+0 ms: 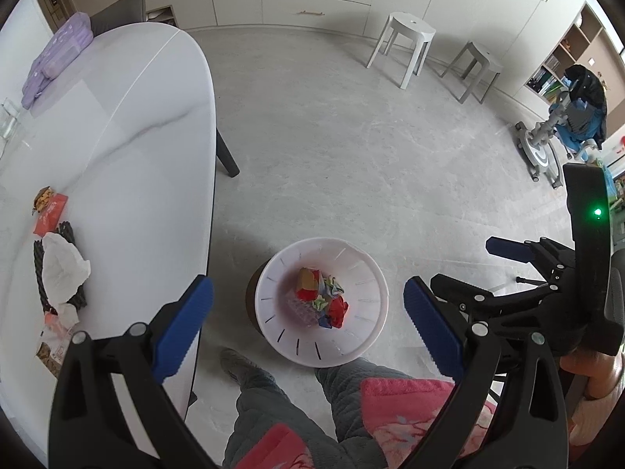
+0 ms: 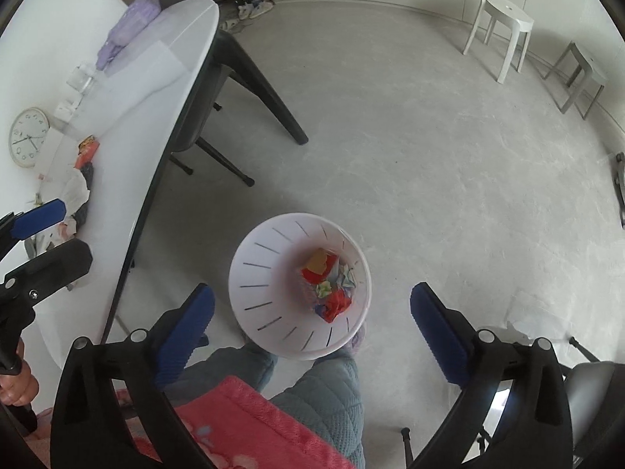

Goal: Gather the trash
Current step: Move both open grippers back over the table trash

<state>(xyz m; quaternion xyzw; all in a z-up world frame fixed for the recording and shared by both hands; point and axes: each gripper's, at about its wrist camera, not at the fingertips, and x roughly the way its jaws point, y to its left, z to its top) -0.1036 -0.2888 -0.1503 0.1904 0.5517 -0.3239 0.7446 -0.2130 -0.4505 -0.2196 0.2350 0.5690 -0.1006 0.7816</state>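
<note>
A white slotted waste bin (image 1: 273, 273) stands on the floor by the table, and it also shows in the right wrist view (image 2: 258, 258). Colourful crumpled wrappers (image 1: 324, 299) lie in its bottom. My left gripper (image 1: 308, 324) is open and empty above the bin. My right gripper (image 2: 312, 324) is open and empty above it too, and it shows at the right of the left wrist view (image 1: 468, 269). On the white table (image 1: 136, 136) lie a crumpled white tissue (image 1: 62, 269), a red packet (image 1: 50, 215) and other small scraps (image 1: 54, 336).
A purple pouch (image 1: 58, 58) and a clear glass (image 1: 8, 125) sit further along the table. A wall clock (image 2: 29, 136) lies on it. Two stools (image 1: 406, 43) stand across the floor. A chair (image 2: 203, 90) is tucked under the table. The person's legs (image 1: 297, 402) are below the grippers.
</note>
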